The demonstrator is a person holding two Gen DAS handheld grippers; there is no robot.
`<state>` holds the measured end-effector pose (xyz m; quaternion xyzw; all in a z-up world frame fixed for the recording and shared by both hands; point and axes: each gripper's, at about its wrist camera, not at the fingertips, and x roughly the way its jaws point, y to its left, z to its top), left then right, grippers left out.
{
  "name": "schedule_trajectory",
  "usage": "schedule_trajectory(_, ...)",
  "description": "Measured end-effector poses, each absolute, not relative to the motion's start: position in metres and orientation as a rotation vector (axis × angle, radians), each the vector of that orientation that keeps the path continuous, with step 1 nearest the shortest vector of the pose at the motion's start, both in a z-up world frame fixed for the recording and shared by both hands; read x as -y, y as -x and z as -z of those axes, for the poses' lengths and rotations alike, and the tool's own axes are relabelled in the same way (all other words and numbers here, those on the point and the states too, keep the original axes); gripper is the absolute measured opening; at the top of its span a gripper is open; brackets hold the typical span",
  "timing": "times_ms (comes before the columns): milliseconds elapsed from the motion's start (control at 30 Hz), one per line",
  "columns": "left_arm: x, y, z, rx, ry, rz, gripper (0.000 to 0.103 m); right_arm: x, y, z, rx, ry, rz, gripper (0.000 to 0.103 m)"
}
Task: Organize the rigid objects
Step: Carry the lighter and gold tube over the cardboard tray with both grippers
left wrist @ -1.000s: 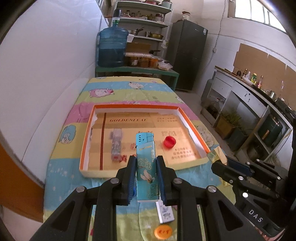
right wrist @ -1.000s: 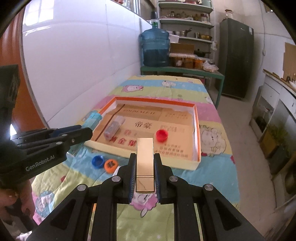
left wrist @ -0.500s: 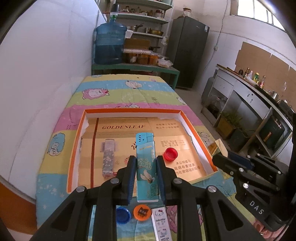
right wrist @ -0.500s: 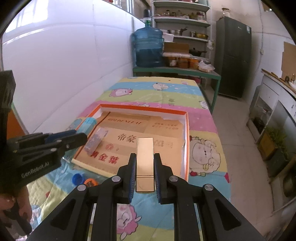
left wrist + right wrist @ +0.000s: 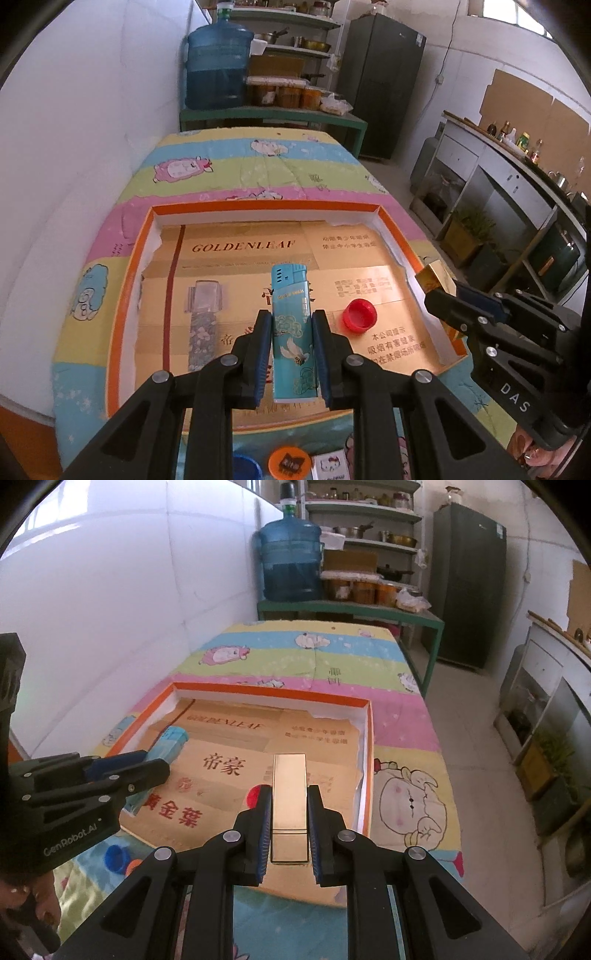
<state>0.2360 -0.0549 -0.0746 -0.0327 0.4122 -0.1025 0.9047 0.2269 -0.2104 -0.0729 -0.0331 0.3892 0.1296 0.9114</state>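
Both grippers loaded: left gripper (image 5: pixel 291 332) pinches a turquoise lighter (image 5: pixel 293 332) upright above the orange-rimmed tray (image 5: pixel 122 295); right gripper (image 5: pixel 290 808) pinches a gold lighter (image 5: pixel 289 805) over the tray's right half. Inside the tray lie a floral lighter (image 5: pixel 201 328) and a red cap (image 5: pixel 359 314), well apart.

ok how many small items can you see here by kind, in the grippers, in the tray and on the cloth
lighters: 3 (teal lighter, gold lighter, clear lighter)
bottle caps: 3 (red cap, orange cap, blue cap)
small white box: 1
total: 7
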Motion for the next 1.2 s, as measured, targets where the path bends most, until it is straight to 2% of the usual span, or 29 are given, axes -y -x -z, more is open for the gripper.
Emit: schedule_trajectory(1200,0.067,-0.277,0.110,-0.921,0.033,0.185,0.023,0.211,-0.280,0.116,-0.880,0.089,-0.283,0.018)
